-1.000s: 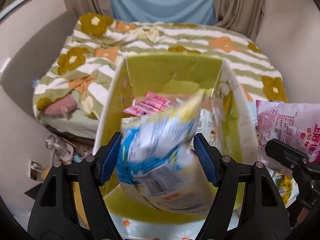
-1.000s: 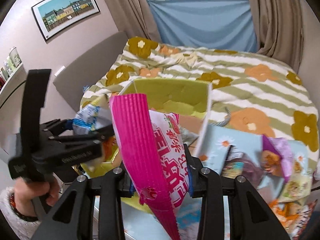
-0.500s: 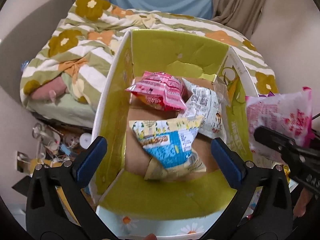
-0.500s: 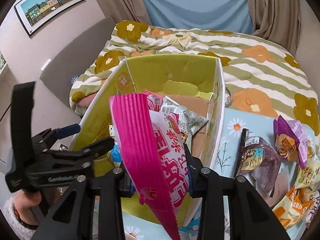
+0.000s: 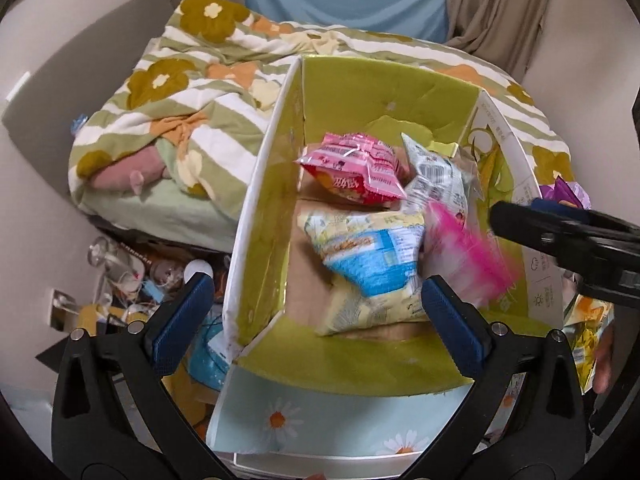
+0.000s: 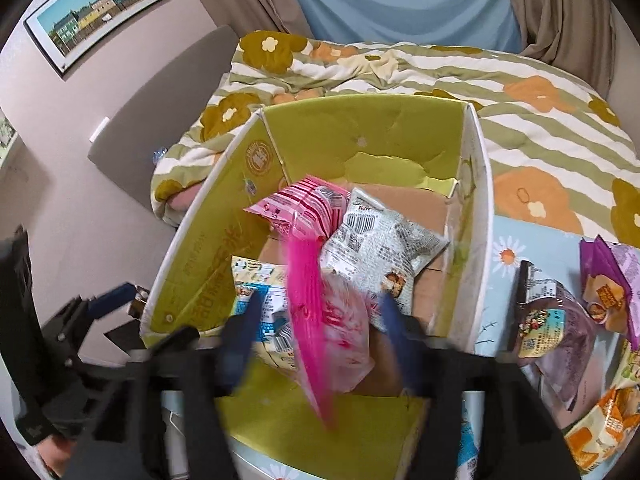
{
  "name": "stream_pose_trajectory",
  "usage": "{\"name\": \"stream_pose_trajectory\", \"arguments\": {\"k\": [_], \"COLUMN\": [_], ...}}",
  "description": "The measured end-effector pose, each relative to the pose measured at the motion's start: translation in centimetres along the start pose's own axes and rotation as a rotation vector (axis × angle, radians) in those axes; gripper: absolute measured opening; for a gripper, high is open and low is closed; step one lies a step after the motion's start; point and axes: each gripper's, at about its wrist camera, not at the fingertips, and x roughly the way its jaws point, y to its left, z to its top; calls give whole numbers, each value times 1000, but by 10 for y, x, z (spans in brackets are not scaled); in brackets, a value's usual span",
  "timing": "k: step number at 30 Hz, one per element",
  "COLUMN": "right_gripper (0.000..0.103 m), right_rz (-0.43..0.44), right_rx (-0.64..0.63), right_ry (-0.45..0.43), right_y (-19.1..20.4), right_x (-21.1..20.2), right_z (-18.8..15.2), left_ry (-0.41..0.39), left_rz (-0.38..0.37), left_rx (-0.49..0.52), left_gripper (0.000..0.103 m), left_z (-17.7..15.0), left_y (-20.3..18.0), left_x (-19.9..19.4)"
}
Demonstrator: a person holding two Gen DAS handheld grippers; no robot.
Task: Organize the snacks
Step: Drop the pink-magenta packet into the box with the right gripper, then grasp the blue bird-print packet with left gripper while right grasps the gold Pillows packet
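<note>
The cardboard box [image 5: 380, 92] with yellow-green inner walls stands open on the desk [image 6: 520, 236], with the bed [image 6: 520, 92] and its striped floral blanket right behind it. Inside the box, a pink-and-red snack bag [image 5: 354, 168] lies toward the far wall, a grey-white printed bag [image 5: 438, 182] lies just beside it on the box's right side, and a yellow-and-blue bag [image 5: 372, 264] lies nearer the front wall.

The left gripper [image 5: 316, 316] hovers over the box's front left corner, its blue-padded fingers [image 5: 184, 312] spread wide with nothing between them.

The right gripper [image 6: 320, 332] is over the front of the box and is blurred. Its fingers [image 6: 394, 320] stand apart on either side of a magenta-edged pink bag [image 6: 340, 328], which is also smeared and sits within the box's front half, overlapping the yellow-and-blue bag. Whether the fingers touch that bag I cannot tell.

To the right of the box, on the desk's daisy-patterned cover, lie a dark purple bag [image 6: 548, 320], a light purple bag [image 6: 612, 276] and an orange-and-white bag [image 6: 600, 436].
</note>
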Motion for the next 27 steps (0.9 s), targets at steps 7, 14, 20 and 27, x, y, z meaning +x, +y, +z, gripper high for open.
{"name": "stream_pose_trajectory", "arguments": {"k": [7,14,20,27], "right_gripper": [103,103,103,103], "right_rz": [12,12,-39,-112], "right_rx": [-3,-36,-51,8], "right_ry": [-58,-100,-151,-214], "right_y": [-2,7,12,-5], "right_x": [-18,-47,-86,-137], "right_z": [-9,-14,-17,-37], "left_ry": [9,-59,-111,-140], "left_rz": [-6,3,-13,-95], "left_rx": [-6,3,13,33], "left_gripper": [103,103,103,103], "left_z": [-8,-3,4,0], "left_y": [-6,-11,-22,-42], "left_x": [-7,-38,-64,-83]}}
